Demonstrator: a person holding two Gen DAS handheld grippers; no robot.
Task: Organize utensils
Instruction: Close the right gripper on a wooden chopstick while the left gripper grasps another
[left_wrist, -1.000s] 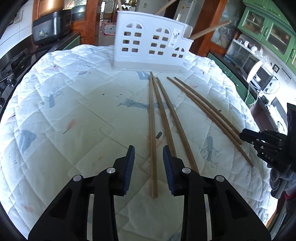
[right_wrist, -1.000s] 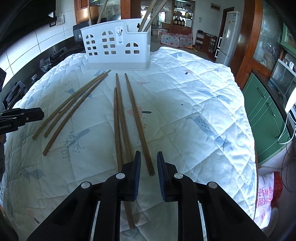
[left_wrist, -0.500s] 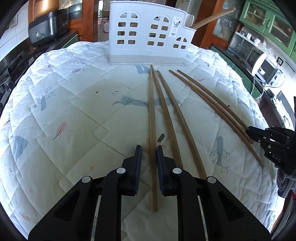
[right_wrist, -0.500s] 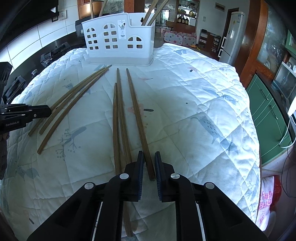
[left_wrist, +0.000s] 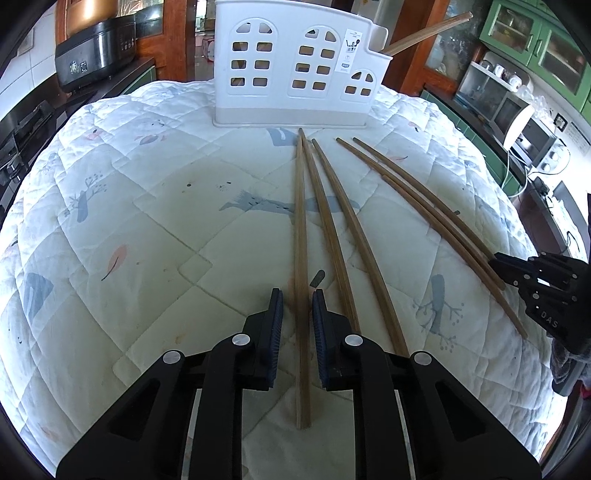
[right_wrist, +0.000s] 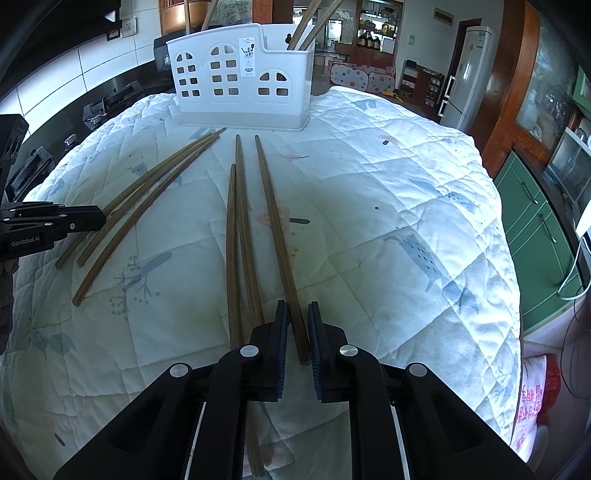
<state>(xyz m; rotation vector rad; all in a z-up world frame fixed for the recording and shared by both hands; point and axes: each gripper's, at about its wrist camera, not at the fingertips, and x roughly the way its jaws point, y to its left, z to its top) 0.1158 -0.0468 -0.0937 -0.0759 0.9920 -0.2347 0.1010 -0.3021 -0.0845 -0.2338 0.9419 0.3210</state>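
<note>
A quilted table (left_wrist: 147, 221) carries a white utensil holder (left_wrist: 295, 74) at its far edge, with six loose chopsticks lying lengthwise in front of it, thin tips toward the holder and thick ends toward the claws. So each stick's long axis runs straight away from the claw that has it. The left claw (left_wrist: 297, 317) is clamped on the leftmost chopstick (left_wrist: 300, 221) near its thick end. The right claw (right_wrist: 295, 325) is pinched together on the rightmost chopstick (right_wrist: 273, 221), also near its thick end. Judging by that alignment, the next lift should swing the tips up toward the holder.
</note>
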